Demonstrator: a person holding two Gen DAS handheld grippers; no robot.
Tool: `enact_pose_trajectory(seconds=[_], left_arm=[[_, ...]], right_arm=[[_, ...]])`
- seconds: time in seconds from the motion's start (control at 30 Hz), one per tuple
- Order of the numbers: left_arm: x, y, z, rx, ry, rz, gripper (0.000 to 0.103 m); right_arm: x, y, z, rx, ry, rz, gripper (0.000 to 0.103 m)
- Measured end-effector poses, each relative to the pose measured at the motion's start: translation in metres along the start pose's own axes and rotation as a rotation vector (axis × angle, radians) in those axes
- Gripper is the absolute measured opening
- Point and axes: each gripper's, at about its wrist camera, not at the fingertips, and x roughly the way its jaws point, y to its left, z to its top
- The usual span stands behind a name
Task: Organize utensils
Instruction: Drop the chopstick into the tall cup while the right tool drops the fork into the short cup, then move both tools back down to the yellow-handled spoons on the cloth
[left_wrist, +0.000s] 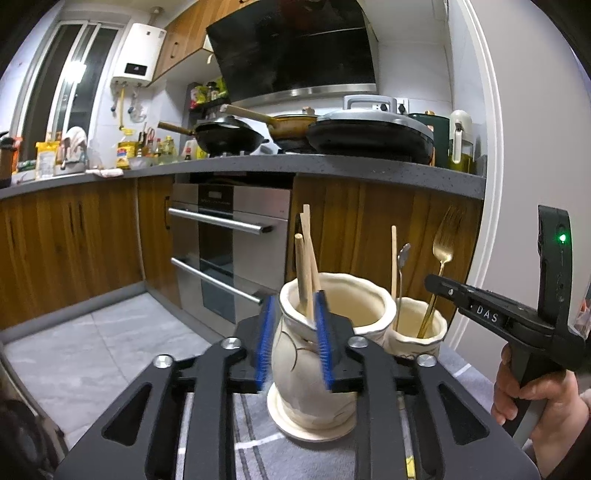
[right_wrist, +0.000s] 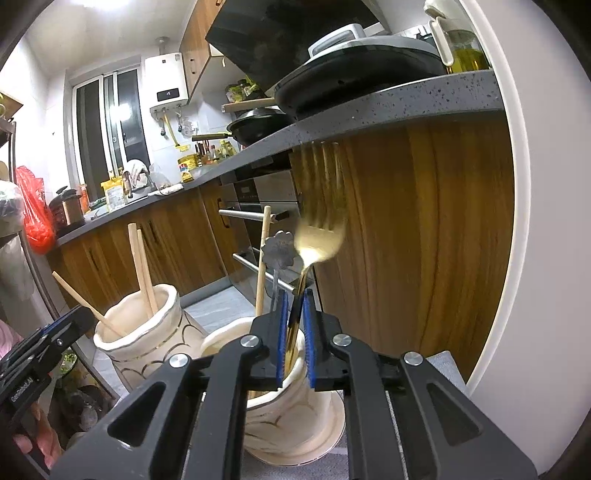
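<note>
Two cream ceramic jars stand side by side on a grey striped cloth. My left gripper (left_wrist: 292, 341) is closed around the larger jar (left_wrist: 314, 376), its blue pads pressing the jar's neck; that jar holds wooden chopsticks (left_wrist: 306, 258). The smaller jar (left_wrist: 417, 325) on the right holds one chopstick (left_wrist: 394, 258), a silver spoon (left_wrist: 403, 254) and a gold fork (left_wrist: 445, 243). My right gripper (right_wrist: 294, 341) is shut on the gold fork's handle (right_wrist: 319, 218), tines up and blurred, over the smaller jar (right_wrist: 291, 424). The larger jar (right_wrist: 142, 332) shows at its left.
A dark counter (left_wrist: 332, 166) with pans and a griddle overhangs wooden cabinets (left_wrist: 388, 221) just behind the jars. A steel oven (left_wrist: 229, 240) sits left of them. A white door frame (left_wrist: 491, 184) is at the right. Grey floor tiles (left_wrist: 74, 350) lie to the left.
</note>
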Motion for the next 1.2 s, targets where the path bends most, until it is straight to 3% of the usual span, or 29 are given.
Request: enact_pose_trajectory(seconds=[0.13,0.23,0.33,0.5,0.57,0.83,1.2], left_arm=[[-0.004,0.0,0.001,0.001,-0.011,0.014,0.039],[-0.008,0.0,0.001,0.0,-0.015,0.018,0.046],[-0.014,-0.001,0.002,-0.007,-0.022,0.019,0.059],[-0.029,-0.002,0.004,-0.02,-0.045,0.032,0.085],[-0.035,-0.001,0.005,-0.032,-0.053,0.034,0.092],[-0.056,-0.01,-0.007,-0.001,-0.045,0.06,0.096],[-0.07,-0.023,-0.027,0.05,0.028,0.038,0.097]], right_arm=[[-0.006,0.002,0.002,0.0,-0.017,0.013,0.03],[-0.013,0.005,0.003,-0.006,-0.024,0.023,0.044],[-0.022,0.007,0.005,-0.007,-0.024,0.029,0.051],[-0.049,0.004,0.011,0.007,-0.058,0.051,0.088],[-0.059,0.004,0.012,0.01,-0.074,0.049,0.096],[-0.082,0.002,0.006,0.019,-0.082,0.043,0.098],[-0.094,-0.005,-0.02,-0.009,-0.018,0.004,0.098]])
